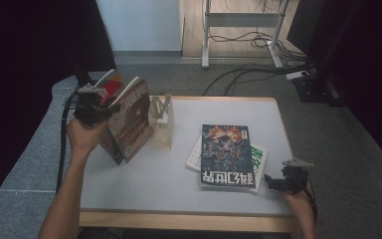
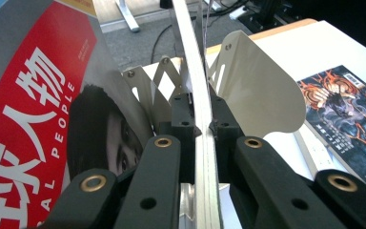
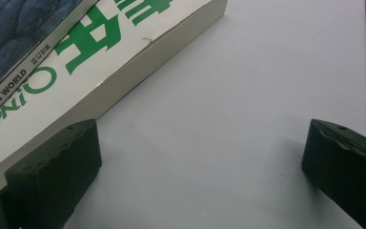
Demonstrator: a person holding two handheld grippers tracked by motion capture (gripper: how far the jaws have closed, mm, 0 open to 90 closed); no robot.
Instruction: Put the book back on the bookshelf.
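My left gripper [image 1: 108, 107] is raised over the table's left side, shut on the edge of a thin magazine [image 1: 132, 119] with a dark reddish cover that stands upright. In the left gripper view the pads [image 2: 183, 125] pinch that magazine's pale edge [image 2: 202, 143]. A red-covered magazine [image 2: 33, 119] leans right beside it. Just past them stands a white metal bookend [image 1: 161, 122], also in the left gripper view [image 2: 257, 90]. My right gripper [image 1: 274, 183] rests at the table's front right, open, its jaws [image 3: 195, 162] wide apart on bare table beside a white book with green letters [image 3: 100, 62].
A dark-covered magazine [image 1: 226, 154] lies flat on the white-and-green book [image 1: 259, 160] at the right of the white table [image 1: 169, 184]. Grey carpet surrounds the table. Cables [image 1: 248, 74] and a desk frame [image 1: 241, 30] are on the floor beyond it.
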